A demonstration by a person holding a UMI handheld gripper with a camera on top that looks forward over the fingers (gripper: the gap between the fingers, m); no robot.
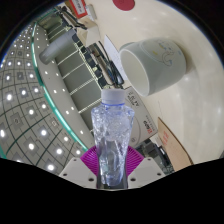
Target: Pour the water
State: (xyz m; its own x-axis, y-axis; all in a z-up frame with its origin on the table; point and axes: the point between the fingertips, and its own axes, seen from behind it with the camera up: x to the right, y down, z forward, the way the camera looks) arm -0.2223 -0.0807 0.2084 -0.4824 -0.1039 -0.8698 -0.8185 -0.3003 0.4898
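Observation:
A clear plastic water bottle [112,135] with a pale cap is held between my gripper's [112,165] magenta pads [92,160], which press on both its sides. The whole view is tilted, and the bottle's cap end points toward a grey-white cup [155,62] standing on the cream table [195,110]. The cup's open mouth faces the bottle's top, a short gap apart. I cannot see any water stream.
A row of grey chairs [72,62] lines the table's far side. Ceiling lights [30,120] fill the area beyond. A red round object [124,5] sits at the table's far end. The table's wooden edge [165,140] runs close by the bottle.

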